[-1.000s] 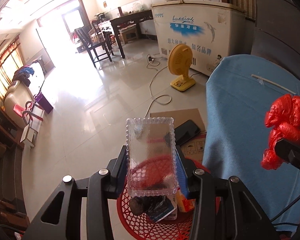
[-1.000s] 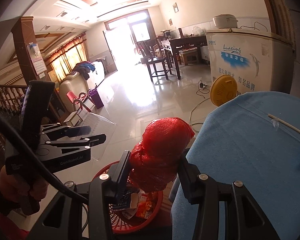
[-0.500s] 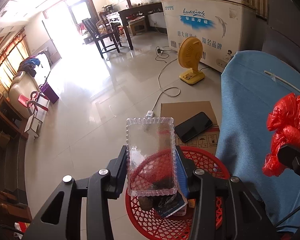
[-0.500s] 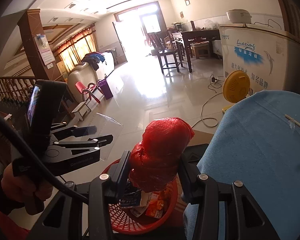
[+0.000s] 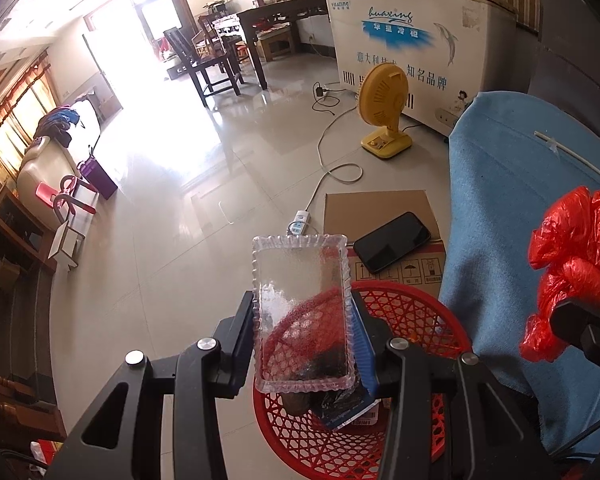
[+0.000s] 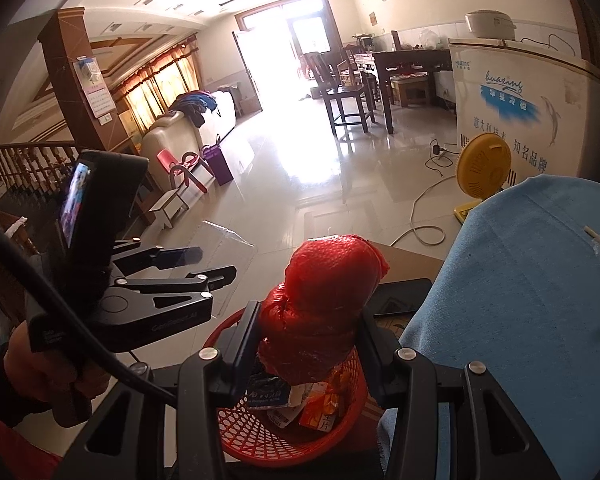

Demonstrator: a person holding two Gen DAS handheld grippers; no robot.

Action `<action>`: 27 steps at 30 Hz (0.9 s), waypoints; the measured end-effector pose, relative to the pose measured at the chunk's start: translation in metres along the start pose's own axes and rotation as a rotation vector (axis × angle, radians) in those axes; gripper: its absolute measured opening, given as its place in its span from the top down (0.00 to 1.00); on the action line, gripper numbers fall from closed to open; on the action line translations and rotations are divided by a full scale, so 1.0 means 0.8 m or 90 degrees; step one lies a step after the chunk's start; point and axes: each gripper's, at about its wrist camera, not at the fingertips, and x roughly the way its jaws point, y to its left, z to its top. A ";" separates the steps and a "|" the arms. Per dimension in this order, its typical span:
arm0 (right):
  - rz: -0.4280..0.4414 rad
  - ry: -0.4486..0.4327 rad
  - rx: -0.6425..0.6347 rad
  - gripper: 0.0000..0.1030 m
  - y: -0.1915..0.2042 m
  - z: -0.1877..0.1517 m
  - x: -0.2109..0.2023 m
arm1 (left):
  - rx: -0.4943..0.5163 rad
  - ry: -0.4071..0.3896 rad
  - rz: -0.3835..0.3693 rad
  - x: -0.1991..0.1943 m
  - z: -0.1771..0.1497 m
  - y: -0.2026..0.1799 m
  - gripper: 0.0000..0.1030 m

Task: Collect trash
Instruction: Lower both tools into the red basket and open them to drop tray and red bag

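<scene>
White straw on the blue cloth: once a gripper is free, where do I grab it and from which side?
Grip the white straw near its middle, coming straight down from above with the jaws set across its length. It is long and thin and lies flat on the blue cloth, so a sideways approach would probably just push it along.

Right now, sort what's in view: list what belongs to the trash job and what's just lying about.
Belongs to the job:
clear plastic tray in the left tool
red plastic bag in the right tool
red basket

Just lying about:
phone
cardboard box
yellow fan
straw
</scene>
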 end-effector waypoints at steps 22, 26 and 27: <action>0.007 0.048 -0.001 0.52 0.003 -0.001 0.029 | 0.007 0.053 -0.011 0.029 -0.013 0.003 0.56; 0.011 0.055 -0.002 0.52 0.003 -0.005 0.032 | 0.007 0.064 -0.014 0.035 -0.017 0.004 0.56; 0.012 0.058 -0.003 0.52 0.004 -0.006 0.033 | 0.007 0.067 -0.015 0.036 -0.018 0.004 0.56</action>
